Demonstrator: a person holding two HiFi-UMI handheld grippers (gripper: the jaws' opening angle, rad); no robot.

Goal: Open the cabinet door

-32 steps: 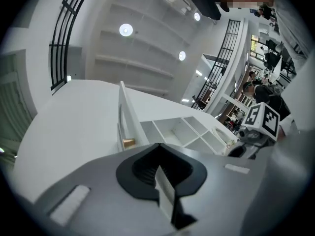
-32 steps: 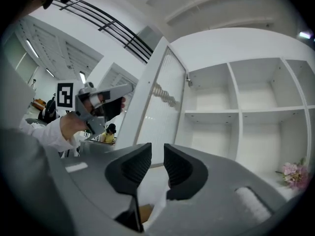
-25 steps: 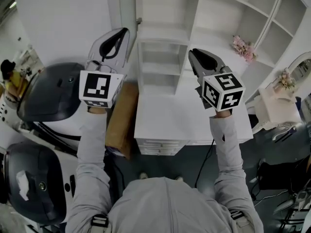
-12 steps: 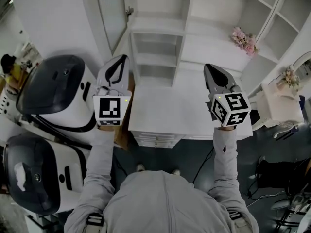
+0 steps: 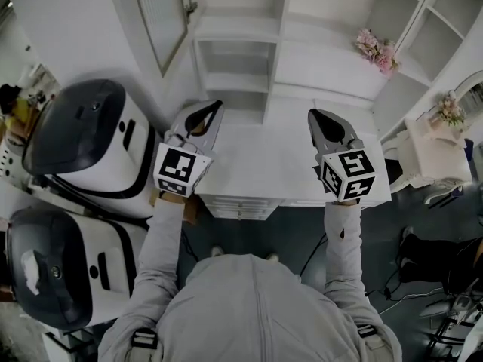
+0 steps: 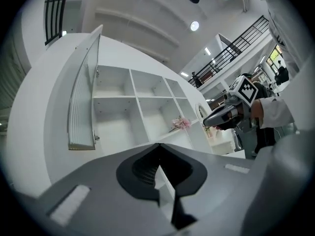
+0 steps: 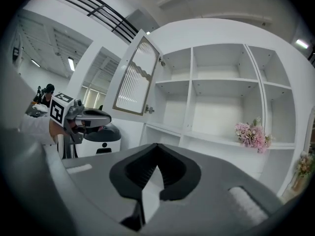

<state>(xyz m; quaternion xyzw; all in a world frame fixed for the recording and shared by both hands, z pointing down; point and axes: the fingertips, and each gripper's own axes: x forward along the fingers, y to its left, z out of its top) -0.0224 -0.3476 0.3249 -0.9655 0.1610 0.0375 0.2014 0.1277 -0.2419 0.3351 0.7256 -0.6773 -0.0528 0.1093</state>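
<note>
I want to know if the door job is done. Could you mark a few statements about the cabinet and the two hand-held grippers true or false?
1. The cabinet door stands swung open. True.
2. The left hand-held gripper grips the door's knob. False: its jaws are shut on nothing, and it is apart from the door.
3. Pink flowers sit on a cabinet shelf. True.
4. The right hand-held gripper has its jaws spread wide. False: its jaws are shut, with nothing between them.
</note>
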